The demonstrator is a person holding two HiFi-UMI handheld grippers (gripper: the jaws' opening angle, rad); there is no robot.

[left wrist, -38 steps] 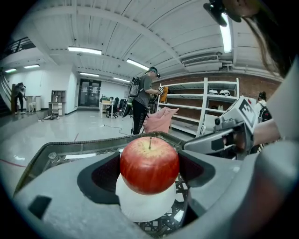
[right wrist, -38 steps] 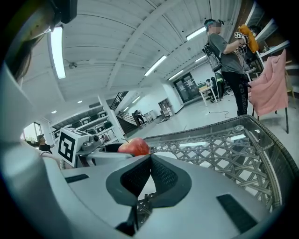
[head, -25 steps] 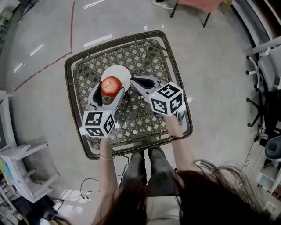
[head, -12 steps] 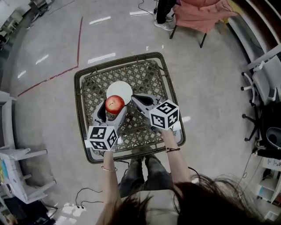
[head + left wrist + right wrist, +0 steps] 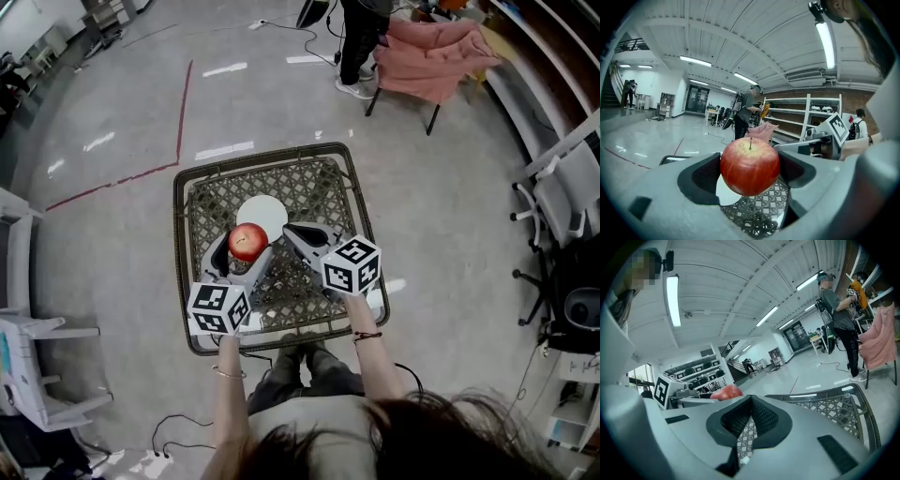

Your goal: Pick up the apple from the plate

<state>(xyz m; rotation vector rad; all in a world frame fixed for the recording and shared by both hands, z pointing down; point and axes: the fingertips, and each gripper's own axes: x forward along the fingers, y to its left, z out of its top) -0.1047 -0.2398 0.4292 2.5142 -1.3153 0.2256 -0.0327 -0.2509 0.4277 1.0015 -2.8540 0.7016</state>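
Found the apple clamped in the left gripper, jaws spread to the fruit's width and pressed against its two sides. Confirmed in the left gripper view: red skin, stem upward, both dark pads in contact. From overhead, placed the fruit over the near left edge of the white plate. In the left gripper view, saw plate and lattice below and behind the fruit, apparently clear of both. Could not confirm the gap from overhead.

Found the right gripper closed and holding nothing. Saw its pads meeting at the tips in the right gripper view, with only a thin wedge of lattice showing lower down. Located it just beside the apple on the right, tip near the plate's near right edge, above the table top.

Recorded the plate lying flat near the middle of the woven table, inside a dark raised rim. Noted the marker cubes of both grippers toward the near edge of the table.

Beyond the table, noted a chair draped in pink cloth and a standing person just beside it. Marked a red line on the grey floor to the left.
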